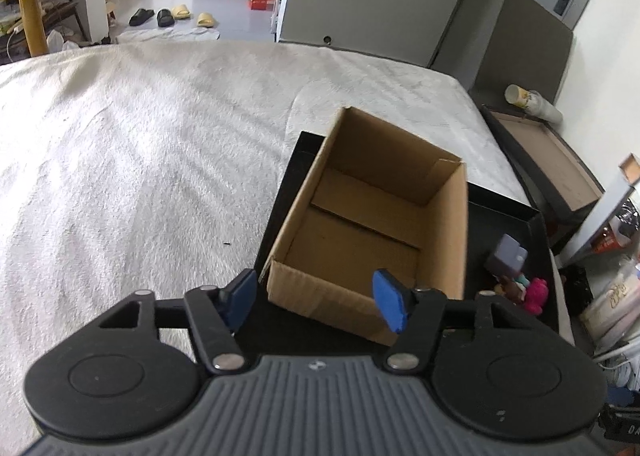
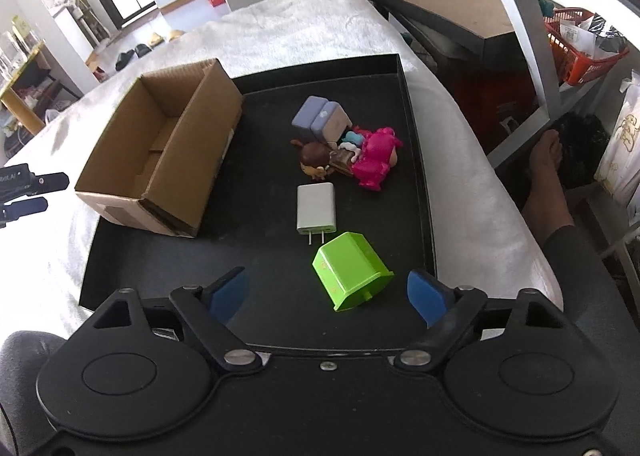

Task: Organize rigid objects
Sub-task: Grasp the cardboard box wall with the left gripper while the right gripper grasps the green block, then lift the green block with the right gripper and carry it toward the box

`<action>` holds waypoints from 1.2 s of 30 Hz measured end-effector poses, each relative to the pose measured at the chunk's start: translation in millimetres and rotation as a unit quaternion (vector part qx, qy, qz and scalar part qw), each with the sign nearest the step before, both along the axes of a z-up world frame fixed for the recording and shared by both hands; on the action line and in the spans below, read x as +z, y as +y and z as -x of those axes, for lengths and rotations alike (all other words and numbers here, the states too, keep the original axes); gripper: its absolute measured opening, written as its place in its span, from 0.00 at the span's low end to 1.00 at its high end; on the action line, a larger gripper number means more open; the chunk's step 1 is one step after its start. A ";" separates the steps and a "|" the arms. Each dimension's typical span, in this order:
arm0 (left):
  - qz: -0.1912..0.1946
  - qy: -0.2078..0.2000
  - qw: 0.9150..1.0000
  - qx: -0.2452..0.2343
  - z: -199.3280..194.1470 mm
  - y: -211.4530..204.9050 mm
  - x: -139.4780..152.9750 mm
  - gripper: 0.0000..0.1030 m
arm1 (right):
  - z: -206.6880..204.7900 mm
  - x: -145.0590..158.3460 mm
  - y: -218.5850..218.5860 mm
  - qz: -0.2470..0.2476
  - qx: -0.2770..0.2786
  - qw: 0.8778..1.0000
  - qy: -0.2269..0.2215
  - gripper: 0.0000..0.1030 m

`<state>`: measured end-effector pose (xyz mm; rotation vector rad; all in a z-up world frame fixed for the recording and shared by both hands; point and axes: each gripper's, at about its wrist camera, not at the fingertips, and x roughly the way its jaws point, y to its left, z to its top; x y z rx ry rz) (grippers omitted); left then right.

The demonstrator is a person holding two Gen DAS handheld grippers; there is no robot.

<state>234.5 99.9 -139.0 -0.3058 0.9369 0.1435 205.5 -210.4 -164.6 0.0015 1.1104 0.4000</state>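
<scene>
Left wrist view, as I read it: my left gripper (image 1: 322, 302) hangs with jaws wide apart and nothing between them, low centre of frame, over the near edge of the box (image 1: 372, 224). The box is open-topped, brown, bare inside, and sits on the black tray (image 1: 508, 212), which lies on the white blanket (image 1: 140, 144). This view alone gives the box floor in full.

Right wrist view: my right gripper (image 2: 328, 294) is also spread wide, gripping nothing, with the green block (image 2: 350, 276) lying tipped on the tray (image 2: 260, 268) between the pads and just ahead of them. Only this view shows the green block and the white charger (image 2: 316, 210), prongs toward the camera, just above the block. Higher, at frame centre, a cluster touches together: lilac block (image 2: 322, 122), brown figure (image 2: 316, 160), pink toy (image 2: 376, 158). The box (image 2: 160, 148) stands at the tray's left side, well apart from them.

Hard to make out: in the left view the cluster is cut to a lilac corner (image 1: 508, 256) and a pink scrap (image 1: 534, 294) at right, behind the box wall. Small pale and teal pieces inside the cluster I cannot identify. The left gripper appears only as a sliver at the right view's left edge.
</scene>
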 end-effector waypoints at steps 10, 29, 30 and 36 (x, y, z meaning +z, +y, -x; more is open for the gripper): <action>0.004 0.014 1.000 0.005 -28.1 14.1 -26.6 0.54 | -20.9 -28.2 19.8 0.029 0.041 0.999 0.015 0.68; 0.002 0.010 1.000 -0.019 -26.0 13.6 -41.9 0.09 | -29.5 -74.6 25.6 0.075 0.073 0.994 0.016 0.53; 0.000 0.011 1.000 -0.022 -24.7 12.4 -41.4 0.09 | -28.4 -75.0 25.5 0.075 0.072 0.994 0.018 0.53; -0.013 0.019 0.999 -0.041 -15.5 4.8 -40.2 0.08 | -29.3 -76.1 24.8 0.058 0.058 0.996 0.038 0.52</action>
